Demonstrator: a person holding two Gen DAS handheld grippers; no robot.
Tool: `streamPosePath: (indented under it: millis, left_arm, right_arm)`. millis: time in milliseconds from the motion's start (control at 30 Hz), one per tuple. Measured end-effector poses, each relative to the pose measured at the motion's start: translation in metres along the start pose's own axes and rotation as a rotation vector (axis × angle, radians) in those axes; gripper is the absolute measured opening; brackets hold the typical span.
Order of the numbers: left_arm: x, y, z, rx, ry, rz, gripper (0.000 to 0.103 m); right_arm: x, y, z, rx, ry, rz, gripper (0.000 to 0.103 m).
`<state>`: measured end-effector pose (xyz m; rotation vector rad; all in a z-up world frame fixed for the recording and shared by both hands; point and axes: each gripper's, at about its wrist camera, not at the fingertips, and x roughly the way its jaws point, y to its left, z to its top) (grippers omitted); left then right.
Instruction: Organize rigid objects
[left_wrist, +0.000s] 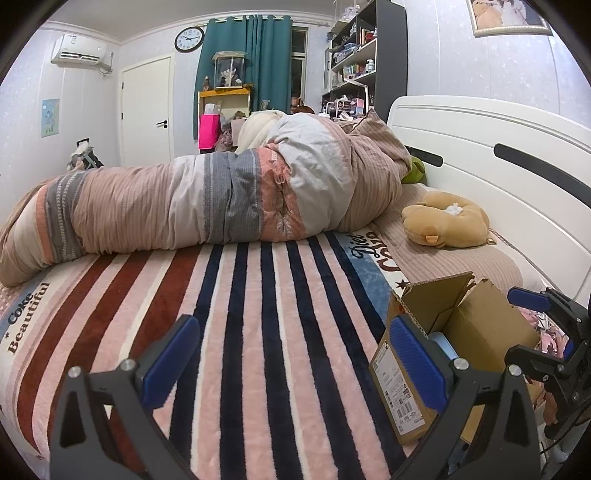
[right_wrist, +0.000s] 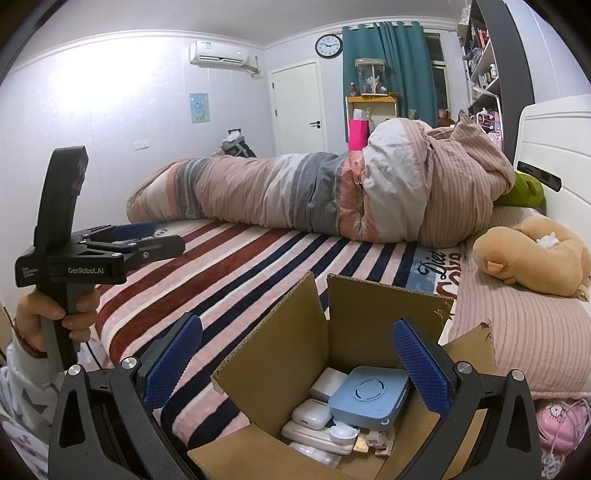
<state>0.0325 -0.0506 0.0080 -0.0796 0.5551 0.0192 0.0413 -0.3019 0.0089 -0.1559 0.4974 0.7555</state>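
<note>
An open cardboard box (right_wrist: 354, 321) stands on the striped bed; it also shows in the left wrist view (left_wrist: 472, 325). Inside lie a light blue square device (right_wrist: 369, 397), white earbud cases (right_wrist: 312, 415) and other small white items. My right gripper (right_wrist: 295, 365) is open and empty, hovering just above the box opening. My left gripper (left_wrist: 295, 362) is open and empty over the striped blanket, left of the box. The left gripper also shows in the right wrist view (right_wrist: 147, 236), held up by a hand. The right gripper shows at the right edge of the left wrist view (left_wrist: 546, 325).
A rolled striped duvet (left_wrist: 207, 203) lies across the bed behind. A tan plush toy (right_wrist: 532, 254) rests on the pink pillow by the white headboard (left_wrist: 498, 147). A pink Hello Kitty item (right_wrist: 561, 428) sits right of the box.
</note>
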Motion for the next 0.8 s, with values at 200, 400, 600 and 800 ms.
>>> streamPosePath:
  millis: [200,400,600,800]
  left_arm:
    - [-0.0002,-0.0006,-0.0002,-0.002,-0.001,0.001,0.102]
    - [-0.0003,-0.0004,-0.0005,-0.002,0.003,0.0,0.102]
    - [-0.0002,0.0012,-0.0016,-0.001,0.005,0.001,0.102]
    - [-0.0001,0.0017,-0.0015,0.001,0.004,0.0,0.102]
  right_arm:
    - [0.0017,0.002,-0.0037,0.009,0.003,-0.007,0.103]
    - [0.0017,0.0,-0.0032,0.009,0.004,-0.007,0.103]
    - [0.0016,0.0052,-0.0059,0.025,0.001,-0.021,0.103]
    - [0.0016,0.0033,-0.0049,0.023,0.003,-0.019,0.103]
